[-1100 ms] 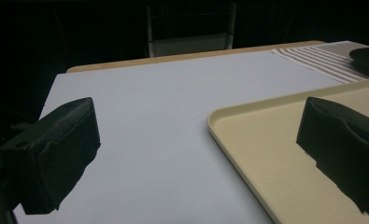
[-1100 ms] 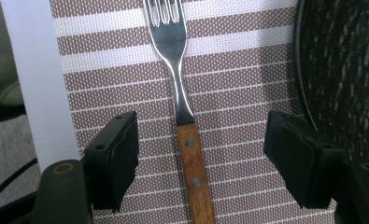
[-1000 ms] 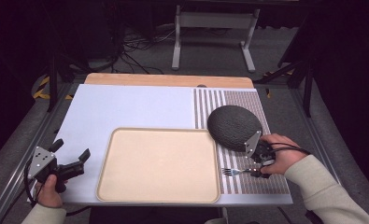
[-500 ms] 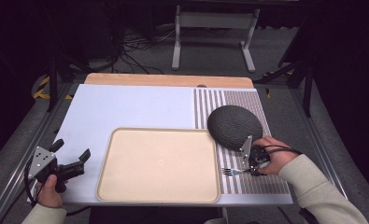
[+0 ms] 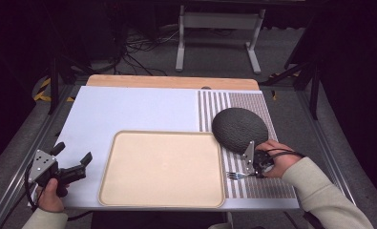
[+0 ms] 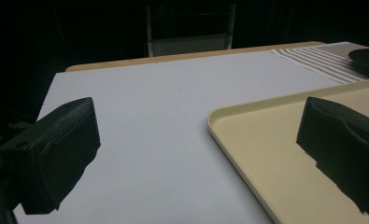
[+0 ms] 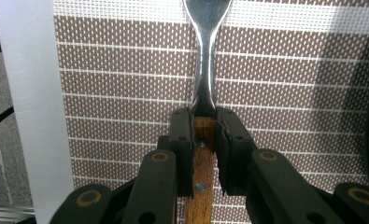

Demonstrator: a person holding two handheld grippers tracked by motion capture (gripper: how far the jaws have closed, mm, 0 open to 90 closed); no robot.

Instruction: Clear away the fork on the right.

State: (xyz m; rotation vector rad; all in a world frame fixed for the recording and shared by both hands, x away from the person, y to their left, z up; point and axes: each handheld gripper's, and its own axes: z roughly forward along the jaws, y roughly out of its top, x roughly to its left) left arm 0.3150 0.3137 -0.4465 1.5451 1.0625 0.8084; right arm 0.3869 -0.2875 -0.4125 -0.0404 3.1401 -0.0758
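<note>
One grasp is made, as I judge it: my right gripper [image 7: 203,154] has just been closing its jaws, and they now pinch the wooden handle of the fork [image 7: 205,70], which lies flat on the striped placemat [image 5: 253,186] beside the dark bowl [image 5: 239,129]. Lifting and placing remain, perhaps onto the beige tray [image 5: 162,167]. My left gripper [image 6: 196,154] waits with jaws wide and empty over the worktop [image 5: 129,109].

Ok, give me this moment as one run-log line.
right gripper: jaws just closed on fork handle, on striped mat | left gripper: open, beside tray | bowl: upside down
</note>
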